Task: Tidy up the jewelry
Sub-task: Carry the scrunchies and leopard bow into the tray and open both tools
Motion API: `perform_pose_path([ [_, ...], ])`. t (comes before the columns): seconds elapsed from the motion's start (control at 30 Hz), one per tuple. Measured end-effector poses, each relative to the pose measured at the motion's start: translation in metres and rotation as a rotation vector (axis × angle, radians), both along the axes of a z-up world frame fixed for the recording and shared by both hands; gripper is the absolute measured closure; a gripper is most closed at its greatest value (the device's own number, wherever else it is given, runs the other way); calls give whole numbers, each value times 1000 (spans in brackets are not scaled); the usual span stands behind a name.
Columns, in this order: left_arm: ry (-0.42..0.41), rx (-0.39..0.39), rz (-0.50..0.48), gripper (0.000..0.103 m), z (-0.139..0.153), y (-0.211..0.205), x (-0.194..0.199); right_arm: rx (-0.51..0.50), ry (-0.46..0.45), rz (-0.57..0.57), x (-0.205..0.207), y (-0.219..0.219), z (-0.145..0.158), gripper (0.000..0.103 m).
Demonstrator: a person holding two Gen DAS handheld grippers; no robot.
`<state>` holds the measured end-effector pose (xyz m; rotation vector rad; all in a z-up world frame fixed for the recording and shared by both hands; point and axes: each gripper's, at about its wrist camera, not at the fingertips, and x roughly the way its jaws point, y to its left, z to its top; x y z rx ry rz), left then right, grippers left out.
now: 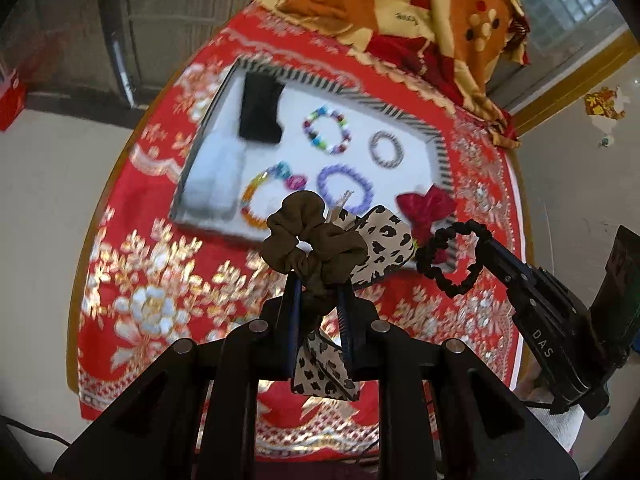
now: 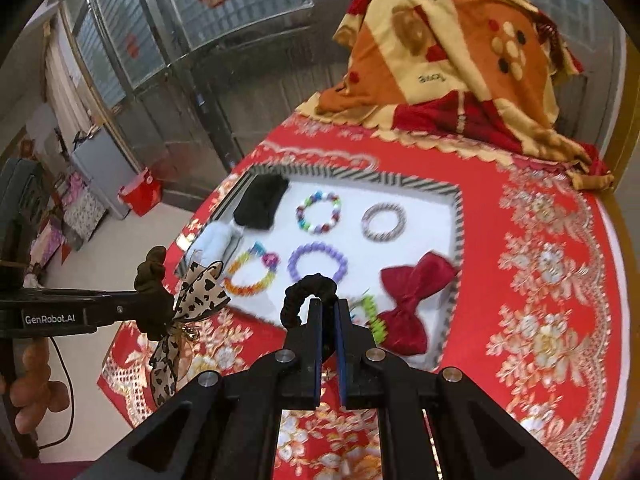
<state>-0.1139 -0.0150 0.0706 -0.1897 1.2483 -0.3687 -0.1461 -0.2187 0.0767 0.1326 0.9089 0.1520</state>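
My left gripper (image 1: 318, 284) is shut on a brown scrunchie (image 1: 312, 244) with a leopard-print bow (image 1: 384, 246), held above the near edge of the white tray (image 1: 416, 138). It also shows in the right wrist view (image 2: 158, 312). My right gripper (image 2: 329, 304) is shut on a thin black scrunchie (image 2: 308, 288), also seen in the left wrist view (image 1: 452, 258). In the tray lie a purple bead bracelet (image 2: 318, 262), a multicolour bead bracelet (image 2: 319, 212), a rainbow bracelet (image 2: 250, 270), a silver bracelet (image 2: 384, 220), a red bow (image 2: 412, 300), a green clip (image 2: 374, 316) and a black cloth item (image 2: 260, 202).
The tray has a striped rim and sits on a red floral tablecloth (image 2: 540, 280). An orange and cream blanket (image 2: 460, 60) is piled at the table's far end. A white soft item (image 2: 216, 240) lies in the tray's left part. The table edge and the floor lie to the left.
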Motion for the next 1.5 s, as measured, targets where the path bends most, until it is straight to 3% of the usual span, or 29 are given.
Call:
perform_pose_path([
  [0.3, -44, 20, -45, 87, 6, -35, 33, -12, 0, -65, 32, -31, 3, 98],
  [0.57, -41, 68, -76, 87, -9, -56, 64, 12, 22, -111, 69, -54, -7, 98],
  [1.0, 13, 117, -68, 87, -45, -69, 101, 30, 151, -136, 137, -75, -62, 98],
  [1.37, 66, 158, -67, 87, -79, -78, 121, 21, 227, -180, 154, -96, -100, 98],
  [1.5, 51, 170, -72, 87, -80, -80, 122, -29, 247, -163, 161, -88, -106, 98],
])
